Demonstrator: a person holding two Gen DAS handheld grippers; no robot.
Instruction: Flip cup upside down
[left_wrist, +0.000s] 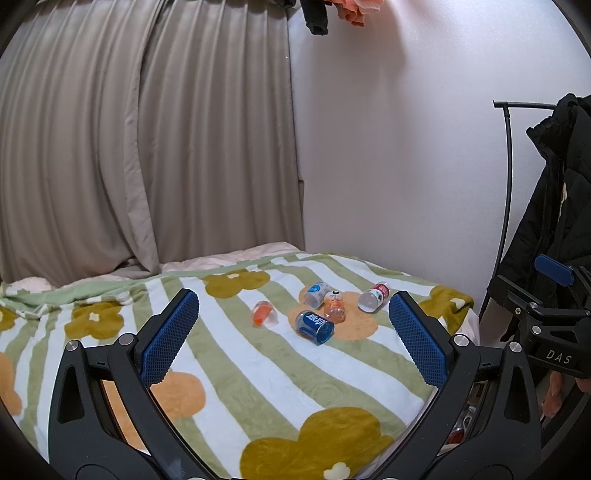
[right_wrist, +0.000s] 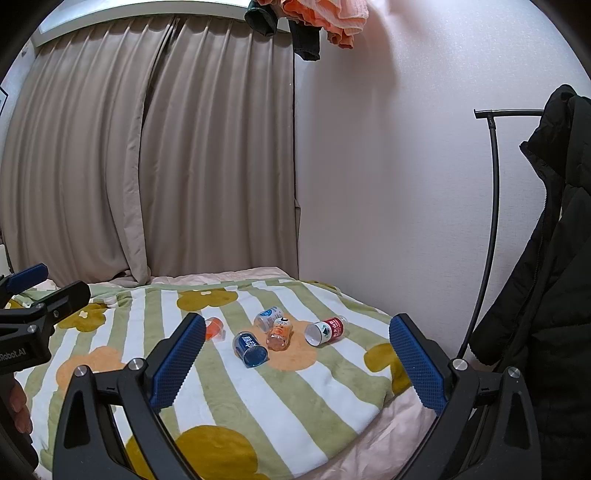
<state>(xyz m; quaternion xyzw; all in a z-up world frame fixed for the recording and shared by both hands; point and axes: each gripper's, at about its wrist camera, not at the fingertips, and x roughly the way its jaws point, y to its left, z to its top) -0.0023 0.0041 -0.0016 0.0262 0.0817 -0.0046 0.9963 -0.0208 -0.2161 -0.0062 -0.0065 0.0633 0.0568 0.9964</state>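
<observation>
- Cups lie scattered on the bed's striped flower blanket (left_wrist: 258, 376), all of them on their sides, none standing.
- Nearest me I see the blue cup (left_wrist: 314, 325), its open mouth turned toward my cameras; in the right wrist view it sits at (right_wrist: 250, 349).
- Just behind it lies the orange cup (left_wrist: 334, 306), touching or nearly touching a pale blue-labelled cup (left_wrist: 317, 292) at the back.
- Off to the right, apart from that cluster, rests a red-and-white cup (left_wrist: 373, 297), mouth toward me.
- To the left, a small clear cup with an orange insert (left_wrist: 263, 314) lies alone.
- My left hand-held gripper (left_wrist: 293, 332) hangs above the blanket with its jaws spread wide, holding nothing.
- My right hand-held gripper (right_wrist: 297, 360) is likewise spread wide and empty, well short of the cups.
- A beige curtain (left_wrist: 147, 147) and a black jacket (right_wrist: 546, 277) on a rack frame the bed.
</observation>
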